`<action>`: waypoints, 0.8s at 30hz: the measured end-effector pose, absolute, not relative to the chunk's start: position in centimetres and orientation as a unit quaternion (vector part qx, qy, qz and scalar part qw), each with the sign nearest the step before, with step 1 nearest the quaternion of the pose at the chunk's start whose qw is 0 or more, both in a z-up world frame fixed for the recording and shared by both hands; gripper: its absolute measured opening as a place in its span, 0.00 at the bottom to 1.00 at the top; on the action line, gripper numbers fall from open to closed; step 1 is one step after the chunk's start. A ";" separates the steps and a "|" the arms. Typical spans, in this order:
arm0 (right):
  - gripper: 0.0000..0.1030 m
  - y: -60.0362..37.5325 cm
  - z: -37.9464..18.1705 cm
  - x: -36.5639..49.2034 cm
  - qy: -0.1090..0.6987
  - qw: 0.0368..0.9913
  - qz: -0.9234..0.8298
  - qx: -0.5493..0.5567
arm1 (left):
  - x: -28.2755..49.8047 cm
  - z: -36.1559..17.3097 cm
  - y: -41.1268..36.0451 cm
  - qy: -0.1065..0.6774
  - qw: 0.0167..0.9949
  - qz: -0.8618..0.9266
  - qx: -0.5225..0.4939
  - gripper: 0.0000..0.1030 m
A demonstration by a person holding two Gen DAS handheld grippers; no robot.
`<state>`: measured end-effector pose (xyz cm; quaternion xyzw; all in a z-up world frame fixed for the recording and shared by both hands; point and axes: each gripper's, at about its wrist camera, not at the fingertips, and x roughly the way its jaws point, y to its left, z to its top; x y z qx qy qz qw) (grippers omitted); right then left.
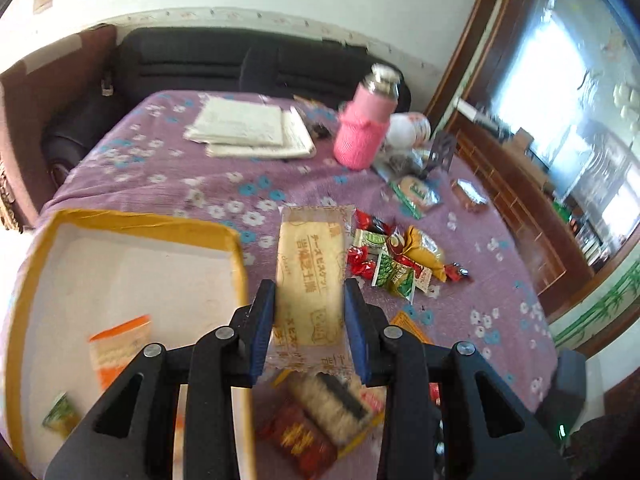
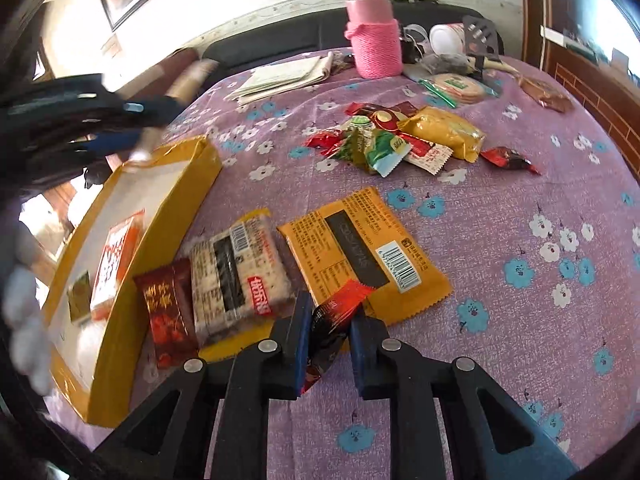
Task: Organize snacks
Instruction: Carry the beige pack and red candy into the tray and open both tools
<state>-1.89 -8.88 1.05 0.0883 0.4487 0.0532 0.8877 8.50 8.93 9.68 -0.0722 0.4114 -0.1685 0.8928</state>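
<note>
At the left, the left gripper (image 1: pixel 310 300) tilts downward above the right edge of the yellow box (image 1: pixel 132 220), its blue pads clamped on the long sides of a pale biscuit packet (image 1: pixel 310 272) held clear of the purple flowered tablecloth (image 1: pixel 160 184); an orange packet (image 1: pixel 120 344) and a small green one lie inside the box. To the right, the right gripper (image 2: pixel 330 320) slants down over the cloth with its fingers nipping a red-and-black candy wrapper (image 2: pixel 336 316), just in front of an orange snack pack (image 2: pixel 360 248) and beside a rice-cracker pack (image 2: pixel 236 268). Further off, a heap of small snacks (image 2: pixel 404 140) lies loose before the pink bottle (image 2: pixel 374 40).
</note>
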 end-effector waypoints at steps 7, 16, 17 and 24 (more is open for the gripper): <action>0.16 -8.8 5.6 -4.4 0.406 0.902 0.091 0.110 | 3.7 11.3 16.8 0.386 0.908 -0.131 -0.100 0.31; 0.16 2.1 7.6 -2.2 0.435 0.852 0.267 0.117 | 1.4 7.4 25.4 0.401 0.908 -0.043 -0.116 0.31; 0.16 3.7 7.1 -1.9 0.444 0.844 0.281 0.110 | 1.6 6.9 25.8 0.403 0.907 -0.039 -0.117 0.31; 0.15 11.0 3.5 -1.0 0.486 0.815 0.311 0.065 | 4.3 4.8 27.6 0.420 0.899 -0.028 -0.122 0.31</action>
